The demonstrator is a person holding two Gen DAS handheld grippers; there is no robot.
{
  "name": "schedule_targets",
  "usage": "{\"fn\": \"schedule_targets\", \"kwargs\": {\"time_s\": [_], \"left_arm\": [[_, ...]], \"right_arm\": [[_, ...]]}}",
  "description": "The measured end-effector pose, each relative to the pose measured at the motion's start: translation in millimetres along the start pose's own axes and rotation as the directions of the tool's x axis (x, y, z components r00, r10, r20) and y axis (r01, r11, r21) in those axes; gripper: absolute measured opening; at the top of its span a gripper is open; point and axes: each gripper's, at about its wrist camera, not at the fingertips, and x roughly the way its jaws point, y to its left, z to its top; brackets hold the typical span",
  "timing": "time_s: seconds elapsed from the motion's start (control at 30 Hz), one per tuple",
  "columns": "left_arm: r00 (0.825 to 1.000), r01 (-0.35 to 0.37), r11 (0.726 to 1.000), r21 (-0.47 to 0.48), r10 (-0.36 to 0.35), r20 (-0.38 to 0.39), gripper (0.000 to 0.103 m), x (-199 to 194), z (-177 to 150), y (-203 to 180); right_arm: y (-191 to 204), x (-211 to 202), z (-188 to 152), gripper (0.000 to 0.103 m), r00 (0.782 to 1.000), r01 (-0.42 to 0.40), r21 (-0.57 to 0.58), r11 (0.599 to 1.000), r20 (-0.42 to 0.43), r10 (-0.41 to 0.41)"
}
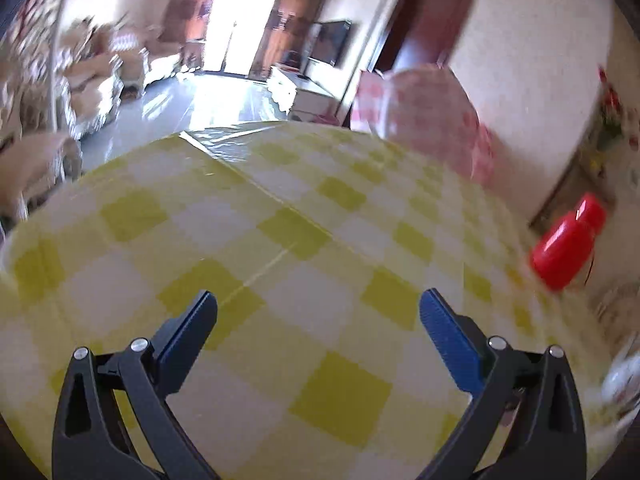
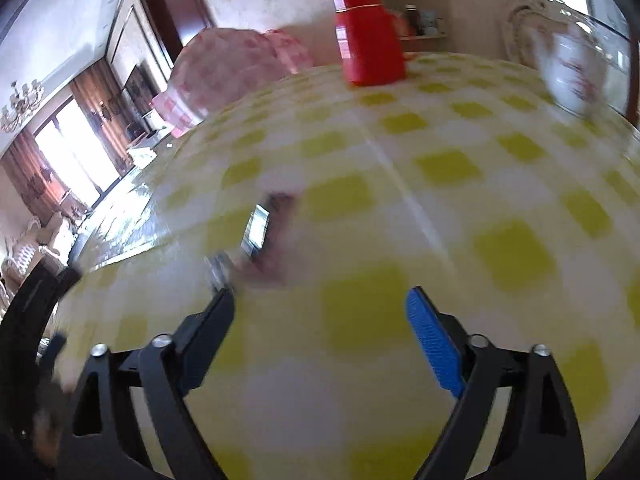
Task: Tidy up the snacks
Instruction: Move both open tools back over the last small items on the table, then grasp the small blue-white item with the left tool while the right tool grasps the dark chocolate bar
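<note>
I'm looking over a table [image 1: 280, 216] wearing a yellow and white checked cloth, with a pink food cover [image 2: 224, 76] sitting at its far edge and a red flask [image 2: 368, 36] standing upright near it. A small blurred snack packet [image 2: 264, 232] is lying on the cloth just ahead of my right gripper [image 2: 320, 308], whose fingers are spread and gripping nothing. My left gripper [image 1: 318, 312] is hanging released over bare cloth

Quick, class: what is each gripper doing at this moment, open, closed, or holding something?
Left gripper: open, nothing between its jaws, only the yellow-checked tablecloth beyond.
Right gripper: open, holding nothing.
</note>
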Motion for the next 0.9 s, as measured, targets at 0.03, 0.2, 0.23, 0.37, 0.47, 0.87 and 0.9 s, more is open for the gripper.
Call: {"fn": "schedule_targets", "kwargs": {"time_s": [0.03, 0.2, 0.23, 0.37, 0.47, 0.87, 0.9], "left_arm": [[1.0, 0.018, 1.0, -0.008, -0.018, 0.003, 0.101, -1.4, 1.3, 1.0], [0.999, 0.044, 0.998, 0.04, -0.044, -0.011, 0.101, -1.6, 0.0, -10.5], [0.998, 0.052, 0.997, 0.048, -0.051, -0.02, 0.101, -0.6, -1.1, -12.7], [0.991, 0.113, 0.988, 0.106, -0.105, -0.081, 0.101, 6.1, -7.3, -22.9], [0.975, 0.181, 0.97, 0.162, -0.155, -0.159, 0.101, 13.4, -16.0, -36.0], [0.956, 0.267, 0.827, 0.495, -0.164, -0.243, 0.101, 13.6, -68.1, -116.9], [0.96, 0.252, 0.825, 0.506, -0.148, -0.238, 0.101, 18.2, -68.8, -123.9]], "right_arm": [[12.7, 13.7, 9.1, 0.076, 1.0, 0.012, -0.021, 1.0, -0.006, -0.012], [32.9, 56.5, 29.8, 0.067, 0.988, 0.142, -0.079, 0.987, -0.054, -0.146], [32.7, 62.8, 30.5, 0.063, 0.982, 0.161, -0.091, 0.983, -0.082, -0.169], [19.0, 45.3, 19.6, 0.019, 0.987, 0.118, -0.133, 0.984, -0.091, -0.13], [-5.5, 1.1, 0.0, 0.018, 0.993, 0.109, -0.186, 0.976, -0.034, -0.117], [-112.1, -124.6, -91.3, 0.018, 0.999, -0.048, -0.051, 0.998, -0.018, 0.047], [-109.5, -127.9, -90.5, 0.019, 0.998, -0.063, -0.057, 0.996, -0.009, 0.062]]}}
